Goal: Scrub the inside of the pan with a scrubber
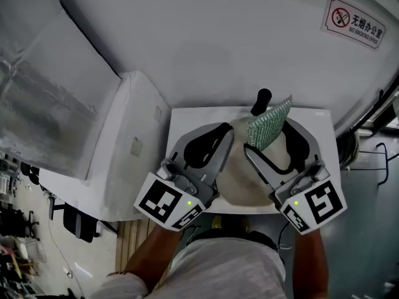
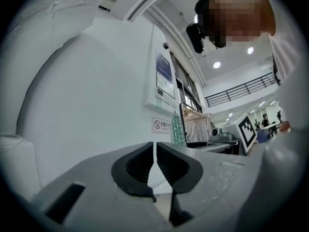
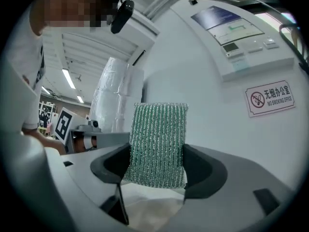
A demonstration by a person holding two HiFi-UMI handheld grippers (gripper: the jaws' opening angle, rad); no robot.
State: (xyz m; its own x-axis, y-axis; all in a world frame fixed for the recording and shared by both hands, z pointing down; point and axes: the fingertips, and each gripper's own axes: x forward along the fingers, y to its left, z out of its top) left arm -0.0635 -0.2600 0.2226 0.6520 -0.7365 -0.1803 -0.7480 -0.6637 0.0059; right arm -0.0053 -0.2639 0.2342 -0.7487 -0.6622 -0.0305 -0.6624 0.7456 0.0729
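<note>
The pan [image 1: 244, 180], cream inside with a black handle [image 1: 262, 101] pointing away from me, sits on the white table [image 1: 187, 121] and is mostly hidden under both grippers. My right gripper [image 1: 274, 143] is shut on a green mesh scrubber [image 1: 269, 124], which stands upright between the pads above the pan. In the right gripper view the scrubber [image 3: 157, 144] fills the gap between the jaws of that gripper [image 3: 157, 167]. My left gripper [image 1: 212, 143] hovers over the pan's left side. Its jaws [image 2: 155, 151] are shut with nothing between them.
A white cabinet [image 1: 124, 143] butts against the table's left side. A white wall with a no-smoking sign [image 1: 353, 22] rises behind the table. Cables [image 1: 375, 149] hang off the right edge. A wall control panel [image 3: 241, 37] appears in the right gripper view.
</note>
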